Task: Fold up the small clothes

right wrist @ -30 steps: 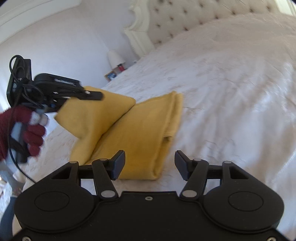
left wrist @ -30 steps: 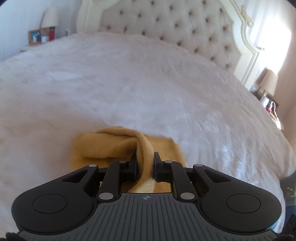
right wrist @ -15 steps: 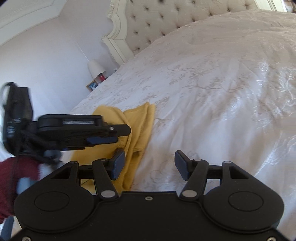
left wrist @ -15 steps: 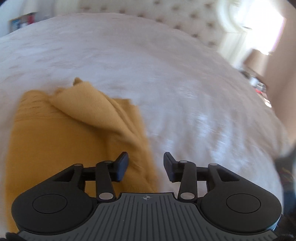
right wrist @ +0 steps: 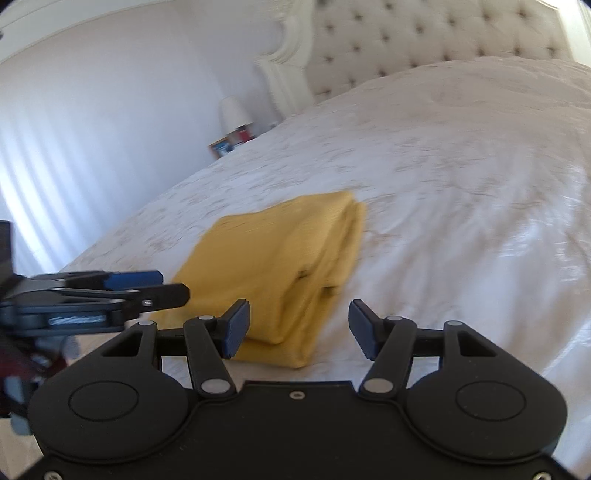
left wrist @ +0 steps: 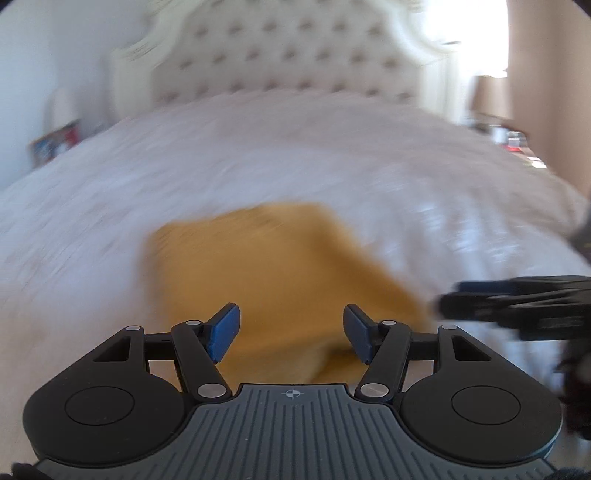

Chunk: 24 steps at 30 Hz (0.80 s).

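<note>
two claws hover low over a white bed, and one folded yellow garment lies flat on the bedspread between them and the tufted headboard.

left claw: its jaws are opening, with a wide gap between the blue pads and nothing clamped. the yellow garment shows through the gap, lying on the bed below and in front, not touched by either pad. this view is blurred. in the right wrist view the left claw comes in from the left edge, seen side-on, its tip just beside the near left edge of the cloth; whether it touches is unclear.

right claw: jaws stand well apart and hold nothing. the near end of the folded garment, with its stacked layers showing, lies just ahead of the left pad. in the left wrist view the right claw enters from the right, close to the garment's right edge.

a bedside lamp and picture frame stand beyond the bed, near the wall.
</note>
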### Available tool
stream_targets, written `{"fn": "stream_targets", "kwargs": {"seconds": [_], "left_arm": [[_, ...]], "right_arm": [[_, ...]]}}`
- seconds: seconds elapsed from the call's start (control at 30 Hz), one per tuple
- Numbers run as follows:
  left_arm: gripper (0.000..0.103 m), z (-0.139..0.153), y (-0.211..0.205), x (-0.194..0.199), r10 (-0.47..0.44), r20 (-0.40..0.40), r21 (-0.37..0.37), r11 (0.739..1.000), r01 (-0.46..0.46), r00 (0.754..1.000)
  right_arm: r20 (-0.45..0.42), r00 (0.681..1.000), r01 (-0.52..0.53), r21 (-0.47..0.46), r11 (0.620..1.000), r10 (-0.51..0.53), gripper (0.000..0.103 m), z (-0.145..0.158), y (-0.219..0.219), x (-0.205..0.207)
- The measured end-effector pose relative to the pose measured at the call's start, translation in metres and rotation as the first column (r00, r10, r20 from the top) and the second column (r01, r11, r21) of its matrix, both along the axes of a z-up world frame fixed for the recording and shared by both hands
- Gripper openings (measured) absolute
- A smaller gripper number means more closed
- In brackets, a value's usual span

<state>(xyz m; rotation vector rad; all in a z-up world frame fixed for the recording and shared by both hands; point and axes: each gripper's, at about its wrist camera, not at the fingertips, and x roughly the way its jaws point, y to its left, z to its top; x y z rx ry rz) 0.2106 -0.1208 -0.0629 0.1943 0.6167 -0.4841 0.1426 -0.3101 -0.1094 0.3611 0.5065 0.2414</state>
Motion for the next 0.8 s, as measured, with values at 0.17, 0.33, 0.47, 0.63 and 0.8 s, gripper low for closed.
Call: {"fn": "stream_targets", "kwargs": {"seconds": [0.17,0.33,0.47,0.63,0.8], "left_arm": [[0.06,-0.015,0.031,0.001,0.046,-0.034,0.036,0.998,-0.045,0.998],[0.06,-0.022,0.032,-0.019,-0.031,0.0,0.093,0.995,0.031,1.0],[0.06,-0.027,0.029,-0.017,-0.044,0.018,0.115,0.992,0.042,0.999],[0.061,-0.03,0.034,-0.005,-0.008,0.009,0.102,0.995,0.007,1.0],[0.063,-0.037,0.04,-0.001,-0.005,-0.015,0.109,0.994,0.006,1.0]], "right_arm": [[-0.029,0.997,-0.066,-0.018,0.998,0.065,0.065,-0.005,0.019,0.004],[-0.041,0.996,-0.084,-0.019,0.996,0.083,0.065,-0.003,0.029,0.01],[-0.048,0.994,-0.099,-0.025,0.995,0.098,0.059,0.004,0.034,0.02],[-0.115,0.99,-0.079,-0.001,0.997,0.078,0.036,0.003,0.034,0.036],[-0.171,0.982,-0.072,0.02,0.997,0.075,0.011,0.005,0.03,0.045]]}}
